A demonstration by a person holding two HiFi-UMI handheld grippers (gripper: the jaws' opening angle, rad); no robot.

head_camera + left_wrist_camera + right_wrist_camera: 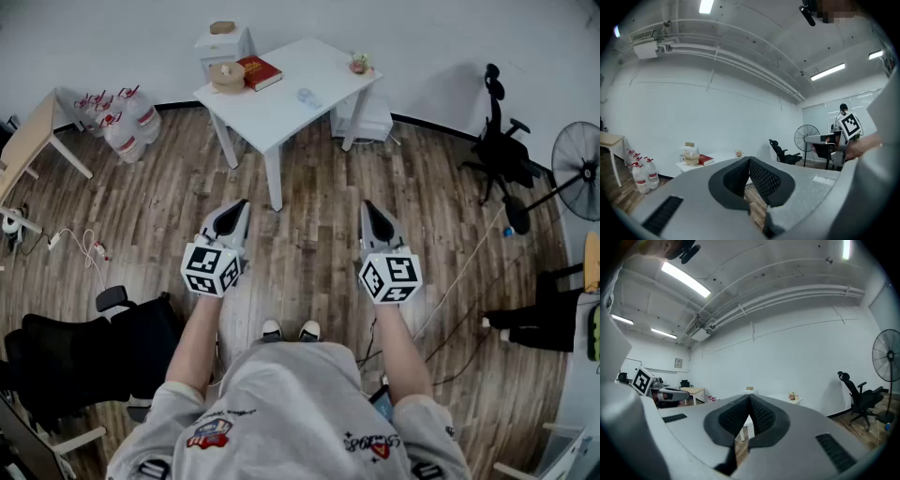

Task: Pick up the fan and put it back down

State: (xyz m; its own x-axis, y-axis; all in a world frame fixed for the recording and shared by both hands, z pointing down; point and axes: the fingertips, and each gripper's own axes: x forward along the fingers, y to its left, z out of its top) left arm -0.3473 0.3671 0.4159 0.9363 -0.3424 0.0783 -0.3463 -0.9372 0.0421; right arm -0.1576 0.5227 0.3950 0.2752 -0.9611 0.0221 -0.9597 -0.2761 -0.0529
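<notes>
Wood floor point(309, 234), white table point(281, 103), fan point(579, 169) well apart

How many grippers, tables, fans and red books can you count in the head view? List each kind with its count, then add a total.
Grippers: 2 (left gripper, right gripper)
Tables: 2 (white table, wooden table)
Fans: 1 (fan)
Red books: 1 (red book)
Total: 6

Lit brightly and evenly from ceiling tubes point(685, 279) (blown out to white glare). Throws only soft shadows beside the office chair point(497, 141). Bends hard and darkens to black at the gripper views' edges; blurs slightly up close.
</notes>
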